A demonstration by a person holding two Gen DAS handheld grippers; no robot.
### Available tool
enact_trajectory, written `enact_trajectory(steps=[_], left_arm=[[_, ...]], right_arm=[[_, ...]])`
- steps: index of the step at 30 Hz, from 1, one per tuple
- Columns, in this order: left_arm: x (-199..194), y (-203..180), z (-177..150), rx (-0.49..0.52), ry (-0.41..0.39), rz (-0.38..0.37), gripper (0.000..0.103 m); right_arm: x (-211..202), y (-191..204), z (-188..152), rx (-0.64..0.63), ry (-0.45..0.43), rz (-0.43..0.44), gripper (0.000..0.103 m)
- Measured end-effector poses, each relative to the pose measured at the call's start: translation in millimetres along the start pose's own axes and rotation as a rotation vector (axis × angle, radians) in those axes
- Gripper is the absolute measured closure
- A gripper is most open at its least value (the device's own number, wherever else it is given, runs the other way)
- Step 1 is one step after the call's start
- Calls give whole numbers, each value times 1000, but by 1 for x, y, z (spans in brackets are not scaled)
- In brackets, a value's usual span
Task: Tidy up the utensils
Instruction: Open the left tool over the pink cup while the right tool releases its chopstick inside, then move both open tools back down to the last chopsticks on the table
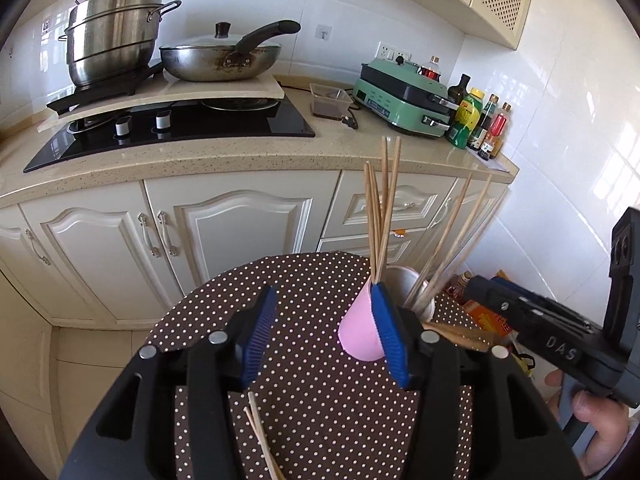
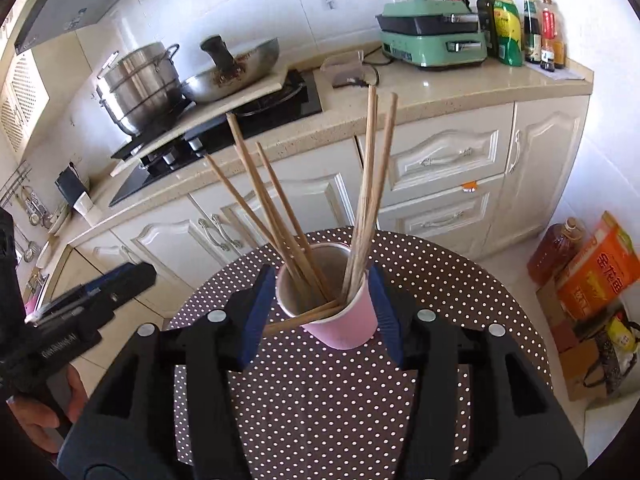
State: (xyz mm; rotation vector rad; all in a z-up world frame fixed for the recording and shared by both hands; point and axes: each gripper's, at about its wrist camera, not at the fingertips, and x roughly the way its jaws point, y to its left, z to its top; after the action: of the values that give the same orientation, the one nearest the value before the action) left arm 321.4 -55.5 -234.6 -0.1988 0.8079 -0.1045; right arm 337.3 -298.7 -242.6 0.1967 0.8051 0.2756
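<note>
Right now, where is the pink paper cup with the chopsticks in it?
The pink paper cup stands on the brown polka-dot tablecloth, in the middle of the right wrist view between the right gripper's blue fingers. In the left wrist view it sits right of centre.

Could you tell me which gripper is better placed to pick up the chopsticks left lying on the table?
Left. The loose chopsticks lie on the dotted table just below the open left gripper, while the right gripper straddles the pink cup.

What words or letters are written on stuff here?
"DAS": on the right gripper.
Chinese characters on the orange box: too distorted to read for sure.
Lettering on the left gripper: too blurred.
Labels on the bottles: too small.
</note>
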Motion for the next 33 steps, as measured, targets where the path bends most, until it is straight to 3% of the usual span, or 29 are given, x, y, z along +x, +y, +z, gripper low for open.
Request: enact_trajectory(steps=[12,18,25,33], left_arm=[[-23,28,-43,4,70,8,54],[-12,57,-94,-3,215,51,54],[16,56,-142,22,395,60,54],[50,49,-162,68,489,84,53]], right_arm=[[-39,23,-24,-16,-22,-37,54],[-48,26,-56,-11,23,-55,54],[-41,32,-98,-16,116,-58,54],[-21,42,-132,-46,240,-37,54]])
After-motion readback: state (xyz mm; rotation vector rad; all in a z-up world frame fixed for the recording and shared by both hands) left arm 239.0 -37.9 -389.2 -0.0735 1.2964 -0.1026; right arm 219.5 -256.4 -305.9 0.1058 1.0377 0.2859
